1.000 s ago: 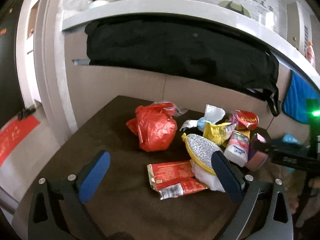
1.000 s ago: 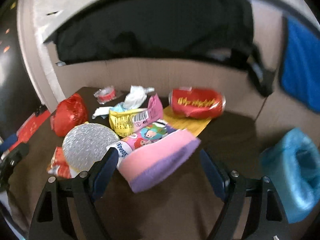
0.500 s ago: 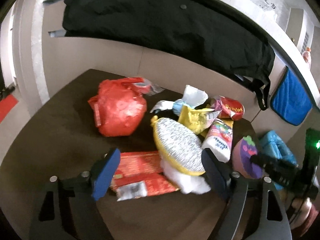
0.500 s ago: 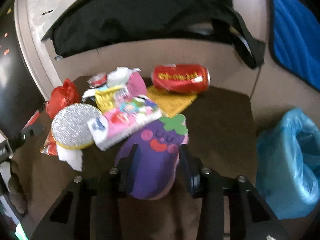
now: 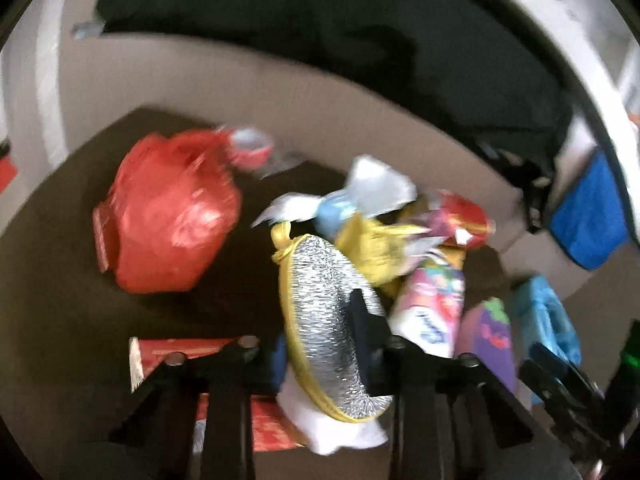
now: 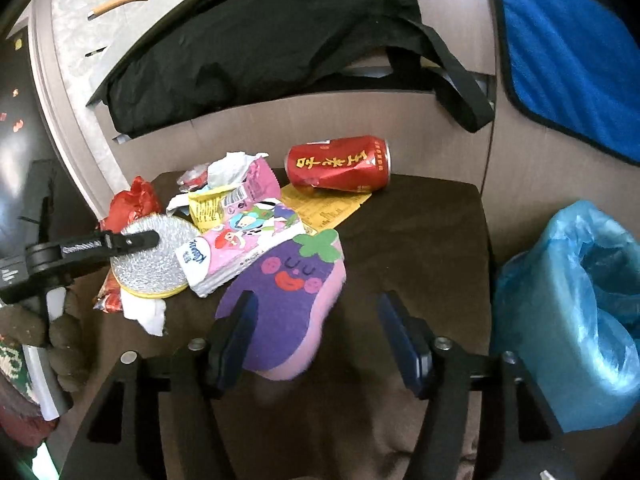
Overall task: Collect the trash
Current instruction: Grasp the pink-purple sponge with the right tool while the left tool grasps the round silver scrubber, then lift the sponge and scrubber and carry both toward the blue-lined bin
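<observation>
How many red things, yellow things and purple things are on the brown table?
Red: 3, the crumpled red plastic bag, the dented red drink can, the flat red snack wrapper.
Yellow: 2, the yellow snack packet, the yellow paper sheet.
Purple: 1, the purple eggplant-shaped sponge.
Total: 6

Motion-blurred left view; sharper, daylit right.

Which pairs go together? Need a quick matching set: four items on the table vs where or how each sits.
Items:
1. red can
2. silver scrubber
3. eggplant sponge
4. blue bin bag

States:
A. between the open right gripper's fingers, only the left finger against it
B. off the table's right edge
C. lying on its side at the back
D. clamped in the left gripper

Pairs: 1-C, 2-D, 3-A, 4-B
</observation>
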Demonstrator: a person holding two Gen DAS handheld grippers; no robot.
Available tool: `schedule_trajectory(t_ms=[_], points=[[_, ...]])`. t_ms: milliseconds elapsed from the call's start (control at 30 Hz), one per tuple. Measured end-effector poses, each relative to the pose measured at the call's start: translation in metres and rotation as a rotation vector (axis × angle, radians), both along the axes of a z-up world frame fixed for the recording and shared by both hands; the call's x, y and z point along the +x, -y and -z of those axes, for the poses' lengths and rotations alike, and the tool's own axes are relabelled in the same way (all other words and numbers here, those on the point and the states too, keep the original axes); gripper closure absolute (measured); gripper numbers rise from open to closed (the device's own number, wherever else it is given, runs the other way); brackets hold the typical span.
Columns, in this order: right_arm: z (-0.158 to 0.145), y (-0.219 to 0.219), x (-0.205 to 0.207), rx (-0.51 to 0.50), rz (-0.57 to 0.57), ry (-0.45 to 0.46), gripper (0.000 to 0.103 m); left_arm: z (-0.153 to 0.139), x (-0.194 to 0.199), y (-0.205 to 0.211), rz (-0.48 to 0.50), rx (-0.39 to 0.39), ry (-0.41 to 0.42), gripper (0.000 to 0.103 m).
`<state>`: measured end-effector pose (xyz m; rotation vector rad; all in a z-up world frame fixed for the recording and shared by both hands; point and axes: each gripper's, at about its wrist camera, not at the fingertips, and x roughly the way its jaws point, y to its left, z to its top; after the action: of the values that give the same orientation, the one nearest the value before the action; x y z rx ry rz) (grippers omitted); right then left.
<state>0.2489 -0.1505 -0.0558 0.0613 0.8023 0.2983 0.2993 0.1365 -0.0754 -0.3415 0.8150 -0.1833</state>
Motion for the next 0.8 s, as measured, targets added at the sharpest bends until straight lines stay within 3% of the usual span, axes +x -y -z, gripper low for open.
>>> schedule_trajectory(t_ms=[233,433,567,633,733,800], points=[[0.011,-0.002,0.019,0.046,-0.010,-0.065,0.042,-0.027,-0.039,0.009,0.051,0.079,0.139,0.087],[0.021,-0.020,0.038,0.052,-0.041,-0.117,0.036,-0.029,-0.057,-0.001,0.028,0.091,0.165,0.087],[0.025,-0.031,0.048,0.060,-0.062,-0.158,0.032,-0.029,-0.061,-0.003,0.026,0.053,0.164,0.087],[0.020,-0.037,0.047,0.054,-0.075,-0.148,0.052,-0.032,-0.062,-0.009,0.035,0.009,0.170,0.087],[0.003,-0.037,0.037,0.061,-0.102,-0.081,0.068,-0.042,-0.063,-0.015,0.066,-0.054,0.195,0.087],[-0.008,-0.036,0.031,0.034,-0.103,-0.040,0.071,-0.046,-0.062,-0.015,0.069,-0.065,0.208,0.087]])
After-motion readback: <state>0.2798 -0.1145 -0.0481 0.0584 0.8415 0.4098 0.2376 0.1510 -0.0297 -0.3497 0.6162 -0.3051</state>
